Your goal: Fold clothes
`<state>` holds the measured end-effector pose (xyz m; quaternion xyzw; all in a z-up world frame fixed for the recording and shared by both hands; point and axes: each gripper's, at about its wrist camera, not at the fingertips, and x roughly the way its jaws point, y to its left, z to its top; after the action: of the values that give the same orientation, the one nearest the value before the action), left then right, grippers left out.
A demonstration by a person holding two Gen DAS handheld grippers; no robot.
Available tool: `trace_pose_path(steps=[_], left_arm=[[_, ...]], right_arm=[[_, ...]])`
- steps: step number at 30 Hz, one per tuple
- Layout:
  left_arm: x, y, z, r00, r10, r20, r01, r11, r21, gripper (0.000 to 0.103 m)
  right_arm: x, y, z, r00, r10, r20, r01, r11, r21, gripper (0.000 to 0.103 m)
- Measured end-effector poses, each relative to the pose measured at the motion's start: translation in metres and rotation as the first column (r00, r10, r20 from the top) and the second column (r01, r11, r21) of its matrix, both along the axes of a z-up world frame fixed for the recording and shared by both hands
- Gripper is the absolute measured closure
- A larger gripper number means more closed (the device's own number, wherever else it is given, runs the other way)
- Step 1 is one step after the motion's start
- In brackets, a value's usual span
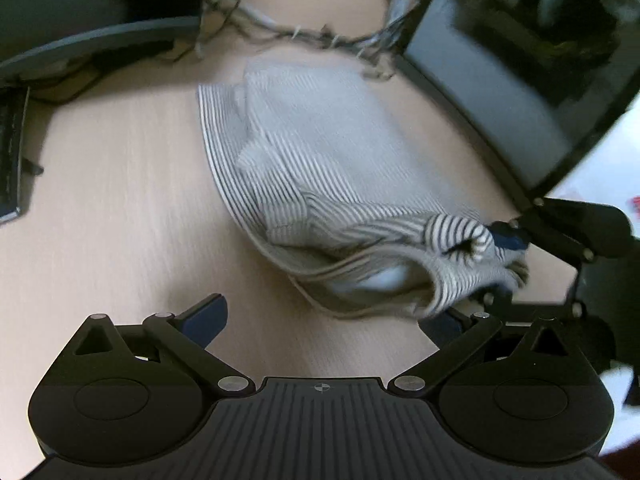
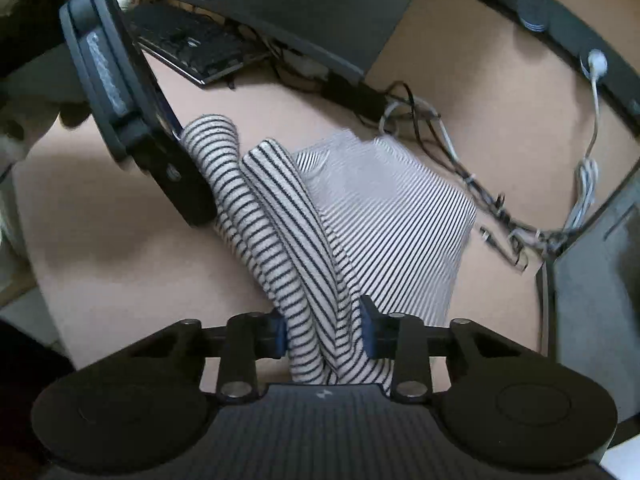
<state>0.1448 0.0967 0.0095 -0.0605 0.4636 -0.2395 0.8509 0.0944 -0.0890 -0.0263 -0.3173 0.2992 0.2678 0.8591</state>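
Note:
A white garment with thin dark stripes lies partly folded on the wooden table. My left gripper stands open at the garment's near edge. The cloth drapes over its right finger and no pad presses on it. My right gripper is shut on a rolled bunch of the striped garment, which runs up and away between its pads. In the left wrist view the right gripper pinches the garment's near right corner. In the right wrist view the left gripper sits beside the far end of the roll.
A dark monitor stands close on the right and another screen at the back left. A keyboard lies behind the left gripper. Tangled cables run along the table behind the garment. Bare table lies to the garment's left.

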Motion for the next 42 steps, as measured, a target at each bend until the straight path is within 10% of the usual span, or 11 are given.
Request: trace_pose_path(steps=[6, 13, 19, 26, 32, 34, 38, 42], left_arm=[[0.042, 0.040, 0.008, 0.994, 0.047, 0.095, -0.042, 0.998, -0.055, 0.000], [0.098, -0.017, -0.022, 0.980, -0.140, 0.138, 0.132, 0.989, 0.068, 0.001], [0.101, -0.035, -0.035, 0.946, -0.289, 0.144, 0.272, 0.954, 0.128, 0.029], [0.109, 0.030, -0.016, 0.997, -0.017, 0.073, 0.019, 0.999, -0.031, 0.024], [0.083, 0.037, 0.031, 0.985, 0.006, 0.174, 0.017, 0.991, -0.131, 0.007], [0.083, 0.015, 0.038, 0.977, -0.061, 0.205, 0.087, 0.989, -0.118, 0.007], [0.093, -0.032, 0.027, 0.948, -0.193, 0.253, 0.185, 0.981, 0.054, 0.007], [0.117, -0.054, 0.008, 0.948, -0.215, 0.234, 0.183, 0.972, 0.151, 0.011]], right_arm=[[-0.019, 0.009, 0.022, 0.991, -0.003, -0.132, -0.006, 0.997, -0.072, 0.073], [-0.031, 0.022, 0.074, 0.965, 0.152, -0.216, -0.193, 0.964, -0.185, 0.074], [0.052, 0.035, 0.117, 0.906, 0.353, -0.235, -0.406, 0.882, -0.240, 0.074], [0.165, 0.028, 0.017, 0.923, 0.287, -0.255, -0.348, 0.906, -0.240, 0.073], [0.172, 0.007, 0.014, 0.968, 0.167, -0.185, -0.184, 0.980, -0.074, 0.061], [0.167, 0.007, 0.024, 0.977, 0.138, -0.164, -0.148, 0.988, -0.048, 0.056], [0.163, -0.002, 0.055, 0.996, 0.035, -0.077, -0.031, 0.998, 0.049, 0.013], [0.161, -0.028, 0.079, 0.984, -0.164, -0.073, 0.176, 0.963, 0.204, 0.000]])
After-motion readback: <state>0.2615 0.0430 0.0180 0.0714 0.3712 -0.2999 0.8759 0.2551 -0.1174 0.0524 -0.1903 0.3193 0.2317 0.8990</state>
